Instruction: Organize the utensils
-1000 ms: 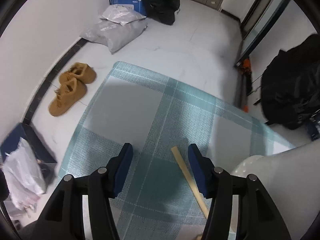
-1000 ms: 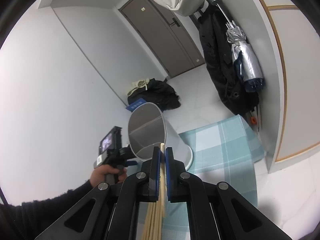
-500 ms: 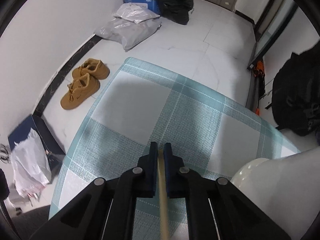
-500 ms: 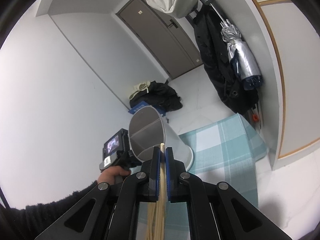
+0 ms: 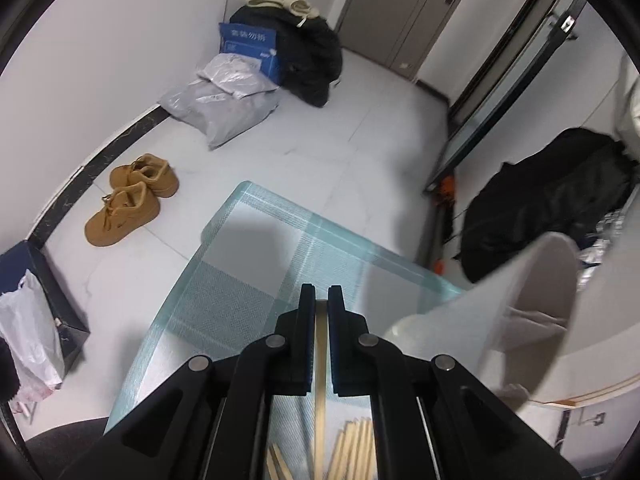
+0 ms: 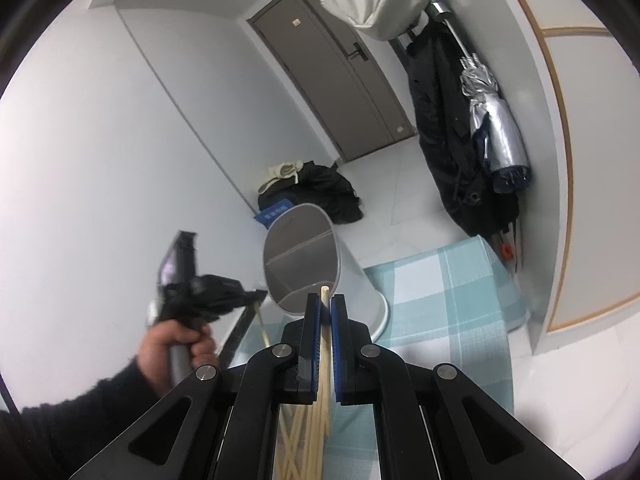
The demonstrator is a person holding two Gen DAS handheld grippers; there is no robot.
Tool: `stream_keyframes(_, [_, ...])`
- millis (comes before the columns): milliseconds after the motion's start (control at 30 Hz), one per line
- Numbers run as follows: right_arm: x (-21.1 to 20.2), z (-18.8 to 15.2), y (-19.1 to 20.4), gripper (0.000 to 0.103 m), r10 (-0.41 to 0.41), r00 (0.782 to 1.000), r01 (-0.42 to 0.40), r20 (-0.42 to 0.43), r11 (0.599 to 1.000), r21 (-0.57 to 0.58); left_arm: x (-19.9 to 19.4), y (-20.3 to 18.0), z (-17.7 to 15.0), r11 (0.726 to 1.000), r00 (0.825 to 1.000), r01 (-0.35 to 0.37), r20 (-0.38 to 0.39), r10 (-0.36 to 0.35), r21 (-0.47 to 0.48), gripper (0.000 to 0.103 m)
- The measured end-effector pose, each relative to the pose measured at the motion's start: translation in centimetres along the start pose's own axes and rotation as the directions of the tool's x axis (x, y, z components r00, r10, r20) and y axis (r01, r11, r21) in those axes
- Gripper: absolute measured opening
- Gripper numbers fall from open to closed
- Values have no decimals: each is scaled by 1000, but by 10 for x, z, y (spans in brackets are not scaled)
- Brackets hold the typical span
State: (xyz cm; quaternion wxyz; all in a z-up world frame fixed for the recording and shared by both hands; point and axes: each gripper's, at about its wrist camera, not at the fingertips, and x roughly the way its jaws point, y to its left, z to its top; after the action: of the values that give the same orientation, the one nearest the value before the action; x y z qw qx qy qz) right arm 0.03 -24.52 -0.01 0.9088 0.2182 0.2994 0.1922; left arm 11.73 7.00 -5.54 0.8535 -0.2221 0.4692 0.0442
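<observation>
Left wrist view: you look down on a table covered with a teal-and-white checked cloth (image 5: 256, 280), its far corner over a pale tiled floor (image 5: 340, 128).
Left gripper (image 5: 321, 300): its fingers are closed on a single wooden chopstick (image 5: 320, 380), which runs back between them toward the camera.
Loose chopsticks (image 5: 352, 452): more lie on the cloth below the left gripper, near the bottom edge of the view.
White holder (image 5: 536, 304): a pale plastic cup stands tilted to the right of the left gripper, with its open mouth facing that way; in the right wrist view it (image 6: 304, 264) sits on the cloth directly ahead of the right gripper, mouth toward the camera, with a divider visible inside.
Right gripper (image 6: 326, 308): its fingers pinch a bundle of chopsticks (image 6: 316, 412); one tip projects just beyond the fingertips, in front of the holder's rim.
Left hand (image 6: 176, 348): in the right wrist view you grip the left tool's handle, left of the holder, in a dark sleeve.
Floor, left side: a pair of tan shoes (image 5: 128, 200) sits beside the dark skirting; grey parcel bags (image 5: 224, 108) and a blue box (image 5: 248, 44) lie against the wall.
Floor, rear: a black bag (image 5: 308, 60) rests near the grey-brown door (image 6: 340, 80).
Right wall: a dark coat (image 6: 444, 120) and a silver folded umbrella (image 6: 496, 120) hang together.
</observation>
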Motion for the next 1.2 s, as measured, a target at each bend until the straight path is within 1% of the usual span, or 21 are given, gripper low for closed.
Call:
stream_keyframes(100, [1,-3,6,4,-11,1000,11,0,1000,-15,-14,3,-3,999,999,33,15,-33,4,2])
stream_keyframes(133, [0,-4,8,4,-13,1000,13,1,1000,-20,-21,4,-4,998,998,57,28,-57,4,2])
stream_keyframes(200, [-1,-5,13,4,-13,1000,13,8,999,-34,-35,4,-5,997,995,81,58,-82,9,2])
stream_keyframes(267, [-2,-5,19,4,-15,1000,16,14,998,-62,-51,0,-6,994,990,108,86,-110,34,2])
stream_keyframes(367, [0,-6,29,4,-31,999,32,16,993,-111,-72,-12,-11,986,980,137,129,-149,96,2])
stream_keyframes(433, [2,-5,34,4,-40,999,42,14,991,-131,-82,-17,-16,979,975,152,138,-171,137,2])
stream_keyframes(567, [8,1,41,4,-57,998,58,9,986,-159,-103,-26,-30,956,964,158,171,-204,246,2])
stream_keyframes(667, [12,7,48,4,-61,998,62,9,983,-174,-113,-31,-38,940,961,161,168,-219,302,2])
stream_keyframes(733, [14,13,56,4,-71,997,74,18,976,-206,-119,-34,-41,930,960,158,169,-223,332,2])
stream_keyframes(900, [18,33,76,4,-64,997,72,41,966,-249,-139,-39,-46,912,956,171,162,-246,371,2])
stream_keyframes(1100, [20,57,96,4,-31,998,42,47,967,-253,-163,-55,-37,891,944,203,160,-288,407,2])
stream_keyframes(1200, [20,67,102,4,-20,999,31,46,967,-253,-176,-65,-29,882,938,204,173,-300,425,2])
